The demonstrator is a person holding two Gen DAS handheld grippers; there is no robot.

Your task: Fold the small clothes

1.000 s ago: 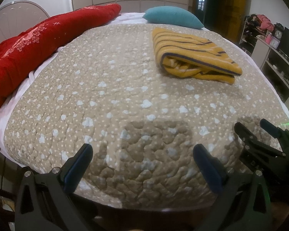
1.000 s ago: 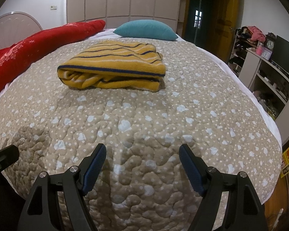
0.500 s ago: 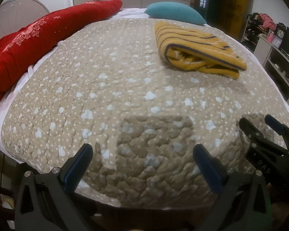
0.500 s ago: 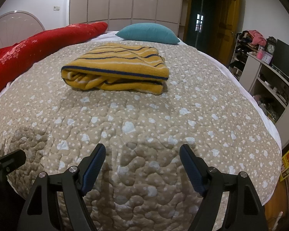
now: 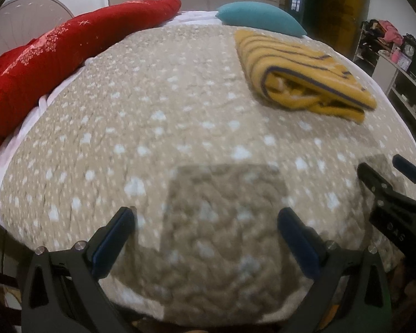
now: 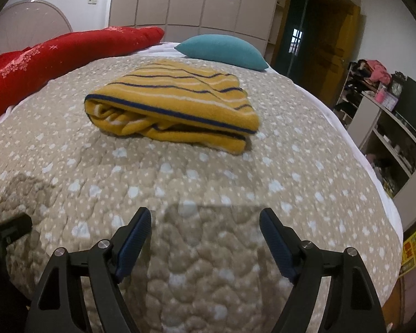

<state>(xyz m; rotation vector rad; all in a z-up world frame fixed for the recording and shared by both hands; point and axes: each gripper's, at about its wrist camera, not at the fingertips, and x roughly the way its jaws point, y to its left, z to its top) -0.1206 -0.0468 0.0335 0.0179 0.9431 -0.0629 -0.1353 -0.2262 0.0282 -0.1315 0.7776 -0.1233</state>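
A yellow garment with dark blue and white stripes (image 6: 174, 111) lies folded into a thick bundle on the beige dotted quilt (image 6: 208, 183). It also shows in the left wrist view (image 5: 305, 75) at the upper right. My left gripper (image 5: 205, 227) is open and empty above the quilt's near edge, well short of the garment. My right gripper (image 6: 205, 227) is open and empty, also near the front edge, with the garment straight ahead. The right gripper also shows in the left wrist view (image 5: 385, 172) at the right edge.
A red blanket (image 6: 55, 52) lies along the left side of the bed. A teal pillow (image 6: 222, 51) sits at the head. Shelves with clutter (image 6: 388, 127) stand to the right of the bed. Wardrobe doors (image 6: 194, 2) line the far wall.
Both grippers have dropped lower and drawn slightly back toward the bed's front edge, staying open. The folded garment has not moved.
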